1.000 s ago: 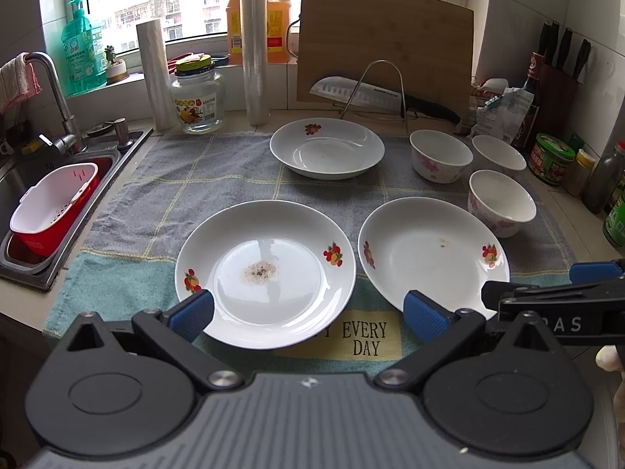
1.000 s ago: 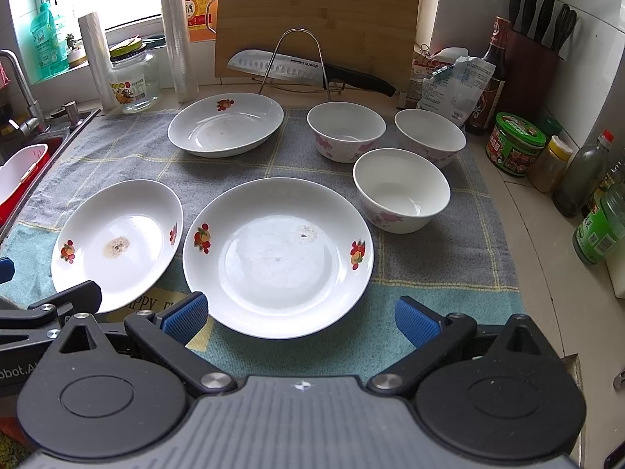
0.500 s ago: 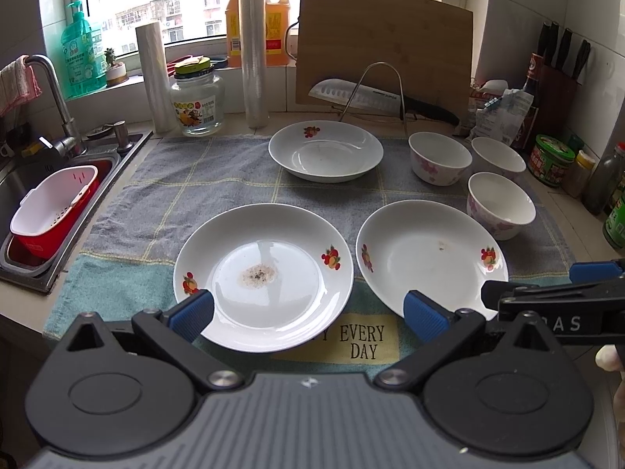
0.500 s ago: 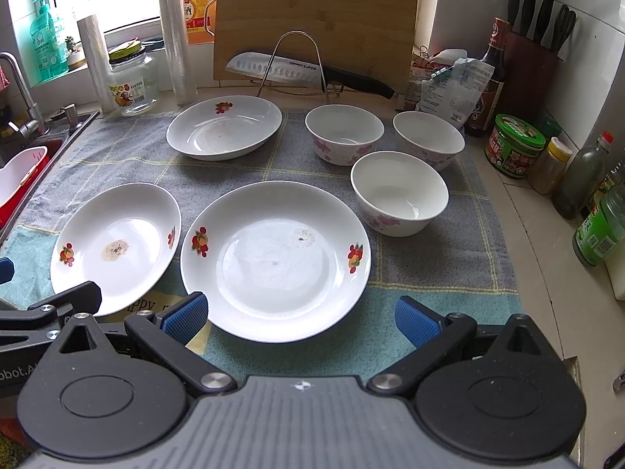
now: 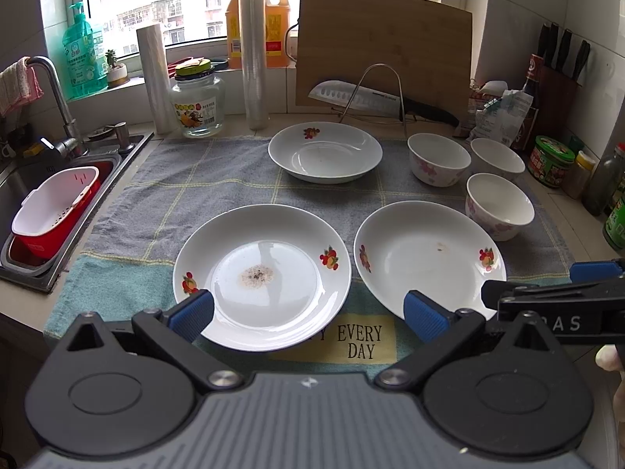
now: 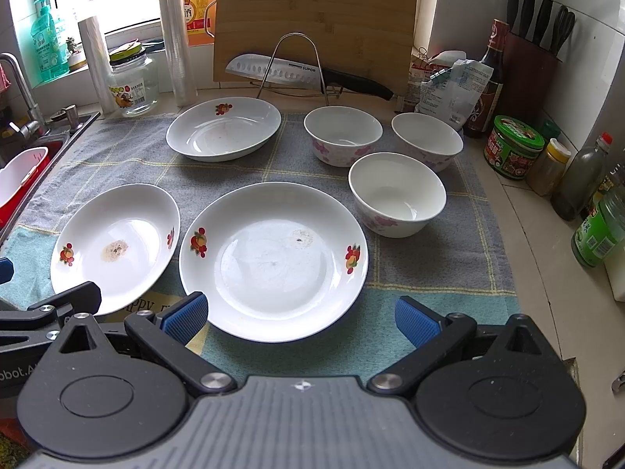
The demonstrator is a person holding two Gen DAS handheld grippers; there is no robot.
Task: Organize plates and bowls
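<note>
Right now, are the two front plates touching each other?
Apart. The left wrist view shows a strip of towel between the stained plate and the right plate; in the right wrist view their rims nearly meet.

Home kitchen, sink (image 5: 23, 183) with faucet (image 5: 58, 97), knife block (image 6: 535, 54), cutting board (image 5: 384, 58), sauce bottles by window

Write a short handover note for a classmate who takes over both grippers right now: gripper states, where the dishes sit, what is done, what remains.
Left gripper open, empty, facing the stained plate. Right gripper open, empty, facing the near right plate.
Third plate lies at the back of the towel; three bowls stand separately to its right.
Done: nothing stacked.
Left: probably stack the plates, then nest the bowls.
</note>
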